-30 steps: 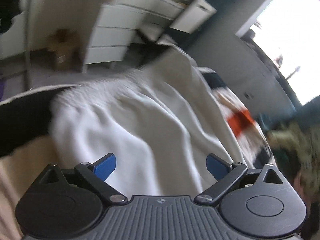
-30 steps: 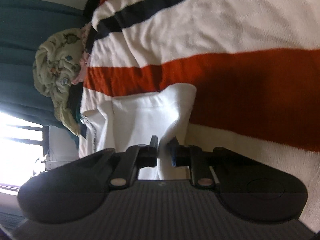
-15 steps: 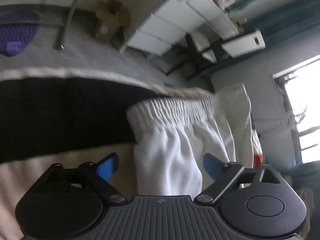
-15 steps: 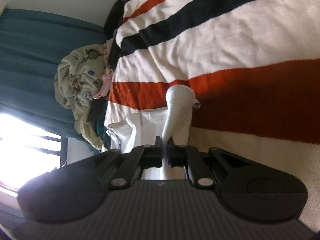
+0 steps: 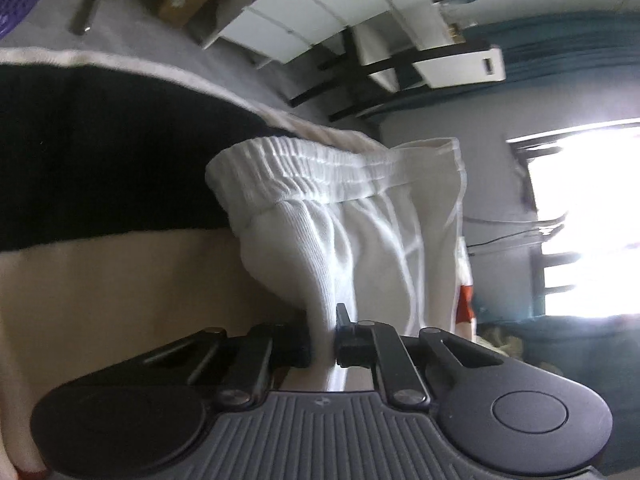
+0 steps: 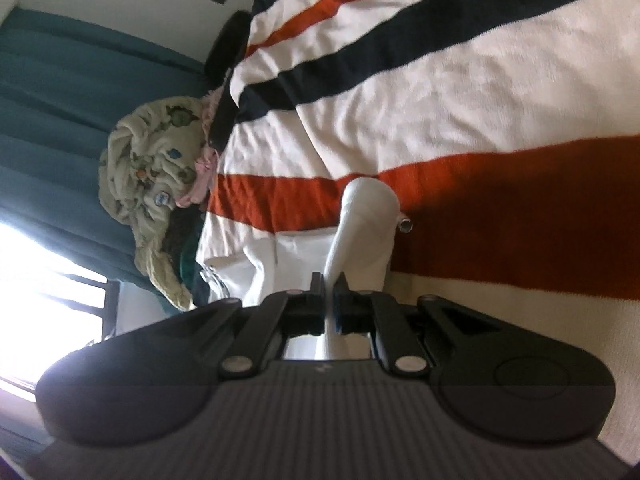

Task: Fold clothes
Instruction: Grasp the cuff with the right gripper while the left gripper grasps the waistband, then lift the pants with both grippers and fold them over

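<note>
Both tongs, the left tongs (image 5: 322, 334) and right tongs (image 6: 329, 298), are clamped on bunched folds of white shorts (image 5: 360, 216) lying on the striped bed (image 6: 460, 80), waistband at 12 o'clock, so folding looks barely begun.

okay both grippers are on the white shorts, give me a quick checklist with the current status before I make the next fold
1. Left gripper jaws pinch the white shorts: ok.
2. Right gripper jaws pinch the shorts too: ok.
3. Elastic waistband lying flat: not ok, bunched and gathered.
4. Fabric between the two grips taut: cannot tell, neither view shows both.
5. Striped blanket offers open room to lay the fold: ok.
6. Pile of clothes near the curtain sits apart from the shorts: ok.
</note>
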Demonstrator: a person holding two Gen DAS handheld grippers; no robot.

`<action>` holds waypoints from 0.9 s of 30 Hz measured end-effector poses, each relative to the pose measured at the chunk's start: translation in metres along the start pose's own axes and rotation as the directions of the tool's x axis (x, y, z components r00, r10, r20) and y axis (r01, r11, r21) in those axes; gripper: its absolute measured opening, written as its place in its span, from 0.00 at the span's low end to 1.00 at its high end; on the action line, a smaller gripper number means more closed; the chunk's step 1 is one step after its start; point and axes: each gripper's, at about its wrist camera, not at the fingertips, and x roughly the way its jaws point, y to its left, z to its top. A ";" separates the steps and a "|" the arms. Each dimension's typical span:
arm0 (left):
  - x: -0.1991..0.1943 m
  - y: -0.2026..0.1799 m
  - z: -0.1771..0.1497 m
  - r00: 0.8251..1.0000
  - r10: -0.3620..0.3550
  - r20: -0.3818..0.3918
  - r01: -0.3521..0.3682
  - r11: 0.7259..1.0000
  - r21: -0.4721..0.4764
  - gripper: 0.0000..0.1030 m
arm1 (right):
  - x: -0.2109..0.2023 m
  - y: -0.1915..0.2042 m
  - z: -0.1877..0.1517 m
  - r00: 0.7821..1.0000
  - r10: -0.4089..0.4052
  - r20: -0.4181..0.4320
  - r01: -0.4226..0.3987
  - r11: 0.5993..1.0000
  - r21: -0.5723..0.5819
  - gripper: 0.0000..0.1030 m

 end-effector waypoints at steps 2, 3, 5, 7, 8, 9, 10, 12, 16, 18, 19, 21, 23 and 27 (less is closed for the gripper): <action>-0.005 -0.004 -0.001 1.000 -0.012 0.019 0.011 1.000 0.027 0.08 | -0.005 0.001 0.001 1.000 0.008 0.021 -0.008 1.000 -0.005 0.07; -0.007 -0.005 -0.001 1.000 -0.016 0.026 0.015 0.999 0.033 0.08 | -0.007 0.002 0.001 0.999 0.011 0.033 -0.011 1.000 -0.010 0.07; -0.012 -0.006 0.000 0.998 -0.015 0.053 0.013 0.999 0.040 0.07 | -0.013 0.007 0.003 0.998 0.010 0.065 -0.008 0.999 -0.034 0.06; -0.020 -0.007 0.002 0.996 -0.039 0.081 0.037 0.999 0.026 0.06 | -0.016 0.010 0.005 0.996 0.011 0.086 -0.006 0.999 -0.048 0.05; -0.024 -0.008 0.004 0.994 -0.056 0.095 0.055 0.998 0.016 0.06 | -0.018 0.012 0.006 0.996 0.012 0.093 -0.007 0.998 -0.056 0.05; -0.029 -0.010 0.004 0.991 -0.075 0.108 0.074 0.997 0.014 0.06 | -0.019 0.016 0.008 0.995 0.011 0.097 -0.004 0.997 -0.073 0.05; -0.034 -0.013 0.005 0.988 -0.097 0.119 0.095 0.995 0.022 0.06 | -0.020 0.019 0.010 0.995 0.014 0.100 -0.005 0.996 -0.087 0.05; -0.042 -0.026 0.006 0.982 -0.132 0.133 0.125 0.991 0.053 0.06 | -0.024 0.029 0.015 0.994 0.035 0.101 -0.024 0.994 -0.107 0.05; -0.046 -0.066 0.012 0.974 -0.174 0.147 0.155 0.979 0.135 0.06 | -0.023 0.065 0.022 0.989 0.105 0.107 -0.084 0.979 -0.186 0.05; -0.037 -0.092 0.016 0.972 -0.180 0.152 0.154 0.974 0.168 0.06 | -0.013 0.091 0.024 0.986 0.128 0.107 -0.101 0.969 -0.227 0.05; -0.030 -0.105 0.018 0.972 -0.178 0.152 0.151 0.973 0.174 0.06 | -0.007 0.104 0.024 0.985 0.136 0.109 -0.106 0.964 -0.246 0.05; -0.014 -0.130 0.023 0.973 -0.173 0.150 0.145 0.973 0.181 0.06 | 0.009 0.130 0.023 0.982 0.138 0.127 -0.098 0.956 -0.277 0.05; 0.007 -0.154 0.029 0.977 -0.157 0.143 0.132 0.976 0.173 0.06 | 0.030 0.156 0.019 0.979 0.144 0.148 -0.093 0.948 -0.306 0.05; 0.063 -0.207 0.043 0.983 -0.120 0.142 0.089 0.974 0.207 0.06 | 0.093 0.202 0.000 0.975 0.139 0.170 -0.070 0.931 -0.358 0.05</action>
